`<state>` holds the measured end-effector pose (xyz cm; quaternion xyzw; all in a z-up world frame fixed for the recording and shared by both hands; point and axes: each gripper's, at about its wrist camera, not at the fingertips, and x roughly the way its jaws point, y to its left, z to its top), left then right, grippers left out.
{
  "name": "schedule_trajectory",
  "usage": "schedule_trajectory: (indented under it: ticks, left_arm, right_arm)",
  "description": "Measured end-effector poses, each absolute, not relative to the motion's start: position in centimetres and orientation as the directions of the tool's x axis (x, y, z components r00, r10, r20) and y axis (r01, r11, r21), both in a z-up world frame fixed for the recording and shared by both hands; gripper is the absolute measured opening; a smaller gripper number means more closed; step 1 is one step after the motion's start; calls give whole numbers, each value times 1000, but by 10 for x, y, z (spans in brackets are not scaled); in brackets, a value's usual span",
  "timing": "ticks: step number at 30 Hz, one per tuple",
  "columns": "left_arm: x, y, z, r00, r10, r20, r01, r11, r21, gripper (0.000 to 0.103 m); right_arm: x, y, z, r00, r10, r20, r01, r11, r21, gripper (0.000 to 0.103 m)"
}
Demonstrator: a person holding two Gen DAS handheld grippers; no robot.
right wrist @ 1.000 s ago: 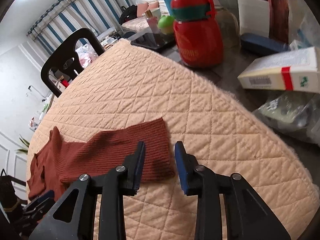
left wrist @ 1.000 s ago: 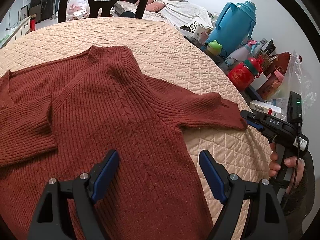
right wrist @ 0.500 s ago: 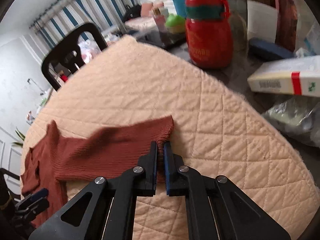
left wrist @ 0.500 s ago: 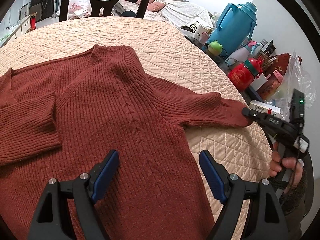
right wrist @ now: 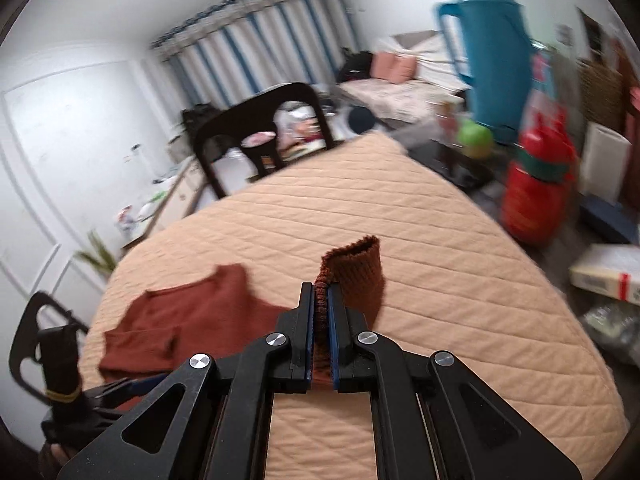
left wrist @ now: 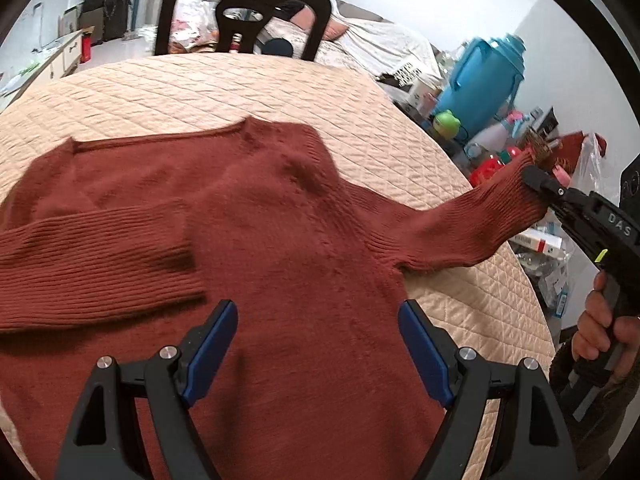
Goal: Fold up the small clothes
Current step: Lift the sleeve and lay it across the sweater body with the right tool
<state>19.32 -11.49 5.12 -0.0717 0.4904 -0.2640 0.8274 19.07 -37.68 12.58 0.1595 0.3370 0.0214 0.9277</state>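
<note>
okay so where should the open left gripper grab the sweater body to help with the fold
Probably the side hem edge of the sweater nearest the left gripper, coming in low from the front: the body lies flat, so only an edge offers a pinchable lip. The right gripper already holds the cuff.

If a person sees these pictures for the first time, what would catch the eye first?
First, the rust-red sweater spread on the quilted peach cover, one sleeve folded across its chest. Next, the right gripper, shut on the other sleeve's cuff and lifting it off the cover. The left gripper hangs open over the sweater's body.

Sweater (left wrist: 248, 216) hem beyond frame; thermos (right wrist: 486, 52) blurred.
</note>
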Motion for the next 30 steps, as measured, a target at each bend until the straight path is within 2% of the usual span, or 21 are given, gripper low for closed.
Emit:
schedule_trajectory:
  ticks: [13, 30]
  left_arm:
    - [198, -37, 49, 446, -454, -771, 240, 891, -386, 84]
    - [200, 9, 35, 448, -405, -797, 178, 914, -364, 84]
  right_arm:
    - [225, -277, 118, 713, 330, -619, -144, 933, 331, 6]
    - [255, -198, 83, 578, 432, -692, -274, 902, 335, 6]
